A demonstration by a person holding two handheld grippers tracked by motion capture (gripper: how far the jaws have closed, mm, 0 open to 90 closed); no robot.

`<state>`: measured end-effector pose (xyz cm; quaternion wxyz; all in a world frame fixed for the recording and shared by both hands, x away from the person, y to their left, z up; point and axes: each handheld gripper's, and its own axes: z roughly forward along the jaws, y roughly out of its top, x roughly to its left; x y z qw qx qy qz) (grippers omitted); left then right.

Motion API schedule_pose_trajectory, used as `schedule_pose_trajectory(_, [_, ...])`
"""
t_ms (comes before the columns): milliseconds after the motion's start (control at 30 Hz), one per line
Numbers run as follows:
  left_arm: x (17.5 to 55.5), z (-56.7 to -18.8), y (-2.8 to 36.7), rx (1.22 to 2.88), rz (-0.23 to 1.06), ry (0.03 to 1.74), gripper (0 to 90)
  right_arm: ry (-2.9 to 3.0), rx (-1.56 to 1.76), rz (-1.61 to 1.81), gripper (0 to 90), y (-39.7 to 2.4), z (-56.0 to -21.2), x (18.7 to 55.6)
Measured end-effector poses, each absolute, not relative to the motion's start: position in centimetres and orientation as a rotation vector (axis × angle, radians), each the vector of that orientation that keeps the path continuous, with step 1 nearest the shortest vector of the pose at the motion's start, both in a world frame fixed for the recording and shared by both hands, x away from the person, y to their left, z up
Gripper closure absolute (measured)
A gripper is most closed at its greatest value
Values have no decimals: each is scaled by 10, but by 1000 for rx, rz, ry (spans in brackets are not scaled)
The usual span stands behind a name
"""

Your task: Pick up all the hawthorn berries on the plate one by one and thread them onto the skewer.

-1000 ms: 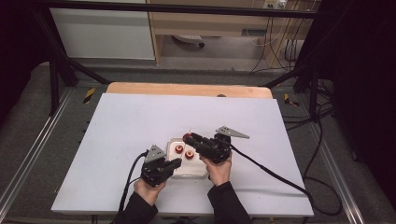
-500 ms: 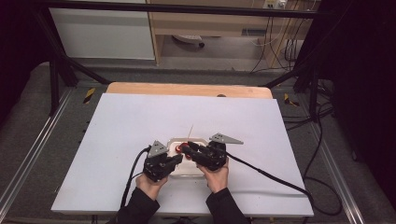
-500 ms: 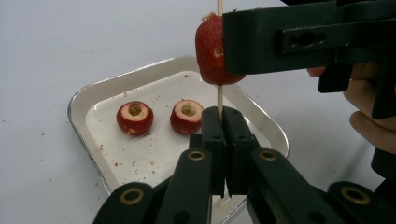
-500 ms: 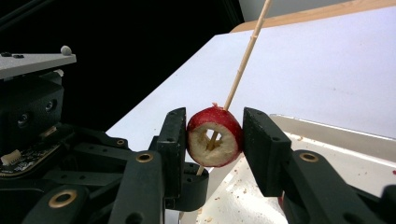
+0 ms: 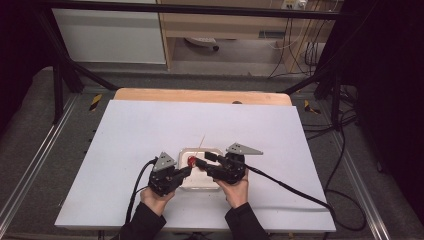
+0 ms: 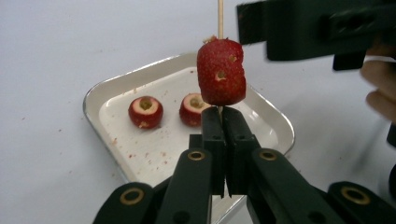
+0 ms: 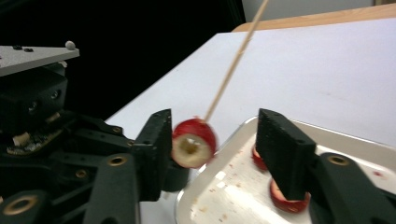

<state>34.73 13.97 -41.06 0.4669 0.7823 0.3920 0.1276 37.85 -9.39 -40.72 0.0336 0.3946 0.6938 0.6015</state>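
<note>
My left gripper [image 6: 222,112] is shut on the lower end of a thin wooden skewer [image 6: 220,18]. A red fruit [image 6: 221,72] with a cored hole is threaded on the skewer just above the pads. My right gripper [image 7: 215,126] faces it, and its jaws have just been opening. The fruit [image 7: 194,142] sits between them beside one pad, and the other pad stands well clear. In the high view both grippers, left [image 5: 186,171] and right [image 5: 202,162], meet over the front of a small white tray [image 5: 212,151]. Two more cored red fruits [image 6: 145,112] [image 6: 194,109] lie in that tray.
The tray [image 6: 93,100] rests on a white tabletop [image 5: 150,125] with a wooden strip along its far edge. Red crumbs speckle the tray floor. Black cables [image 5: 290,182] trail from both grippers toward the table's front and right. Metal frame rails run along both sides.
The skewer now sticks out over the tray, pointing away from the hands. The right gripper's jaws have spread apart around the fruit. Both hands have stayed roughly in place.
</note>
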Motion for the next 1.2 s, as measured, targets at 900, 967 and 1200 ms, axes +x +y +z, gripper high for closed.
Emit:
schedule_pose_trajectory(900, [322,-430,204,2071,323,895,880,2601,1074,1048,155,-91,-392,415])
schedule_pose_trajectory(967, [321,-432,204,2081,330,892,880,2632,1071,1000,161,-86,-390,420])
schedule_pose_trajectory(1200, [323,-434,207,2088,327,897,880,2705,1066,903,233,-69,-391,432])
